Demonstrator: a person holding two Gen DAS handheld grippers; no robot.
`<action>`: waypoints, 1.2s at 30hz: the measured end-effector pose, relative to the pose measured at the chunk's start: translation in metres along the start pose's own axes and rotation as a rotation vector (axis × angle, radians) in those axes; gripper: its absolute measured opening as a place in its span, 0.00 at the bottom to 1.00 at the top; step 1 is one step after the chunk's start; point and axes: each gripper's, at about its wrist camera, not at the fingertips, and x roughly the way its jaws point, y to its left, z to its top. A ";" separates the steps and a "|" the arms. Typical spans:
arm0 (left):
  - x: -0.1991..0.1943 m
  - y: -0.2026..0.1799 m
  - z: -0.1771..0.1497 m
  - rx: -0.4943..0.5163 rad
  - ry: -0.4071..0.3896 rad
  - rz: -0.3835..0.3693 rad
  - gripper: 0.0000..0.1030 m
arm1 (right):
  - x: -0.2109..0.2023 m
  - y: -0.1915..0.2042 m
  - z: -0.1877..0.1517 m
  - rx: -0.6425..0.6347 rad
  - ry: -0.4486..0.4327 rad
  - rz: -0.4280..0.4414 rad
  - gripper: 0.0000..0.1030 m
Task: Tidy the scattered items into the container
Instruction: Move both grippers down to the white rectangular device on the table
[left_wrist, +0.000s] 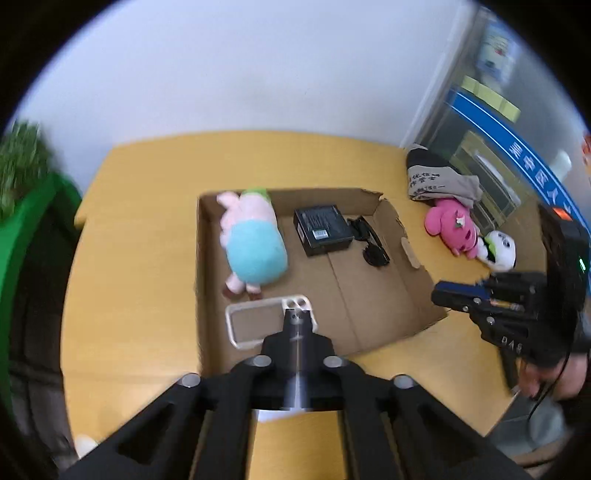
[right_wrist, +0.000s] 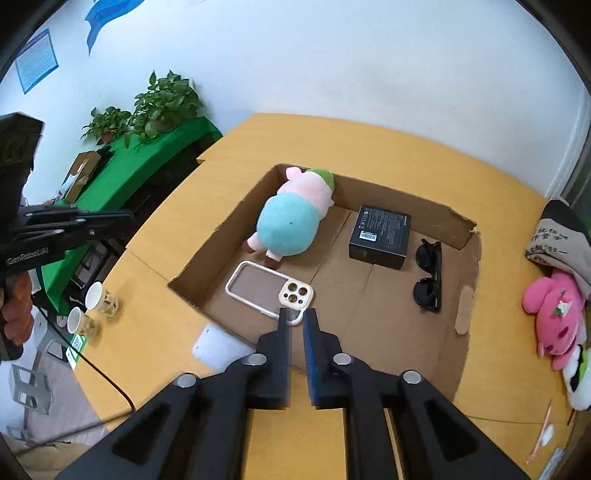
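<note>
i take the cardboard box (right_wrist: 458, 229) as my landmark: inside it already lie the pig plush (right_wrist: 291, 218), the black carton (right_wrist: 380, 236), the sunglasses (right_wrist: 428, 275) and the phone case (right_wrist: 269, 286). what is left sits outside the box, off its right wall on the tabletop (right_wrist: 498, 373): the pink plush (right_wrist: 557, 317), a white and green plush (right_wrist: 578, 373) touching it on the near side, and a folded cloth (right_wrist: 561, 240) just behind it. both tongs are closed on nothing, the left tongs (left_wrist: 294, 315) above the box's near wall over the phone case, the right tongs (right_wrist: 297, 314) above about the same spot. in the left view the right tongs (left_wrist: 448, 291) reach in from the side of the box where the plush pile lies, so i judge the right hand the nearer one for the pink plush, whose long axis runs roughly along the box's right wall. the left view shows the whole pile clearly; the right view crops it at the rim but alone shows two paper cups (right_wrist: 90, 310) off the box's left near corner.
</note>
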 end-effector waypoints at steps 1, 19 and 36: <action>-0.003 -0.004 -0.002 -0.021 -0.005 -0.010 0.02 | -0.006 0.001 -0.003 0.002 -0.006 -0.003 0.08; 0.000 -0.020 -0.036 -0.096 0.021 0.000 0.79 | -0.048 -0.007 -0.039 0.079 -0.030 -0.056 0.99; 0.111 0.087 -0.098 -0.247 0.272 -0.187 0.79 | 0.105 0.013 -0.085 0.256 0.228 0.063 0.99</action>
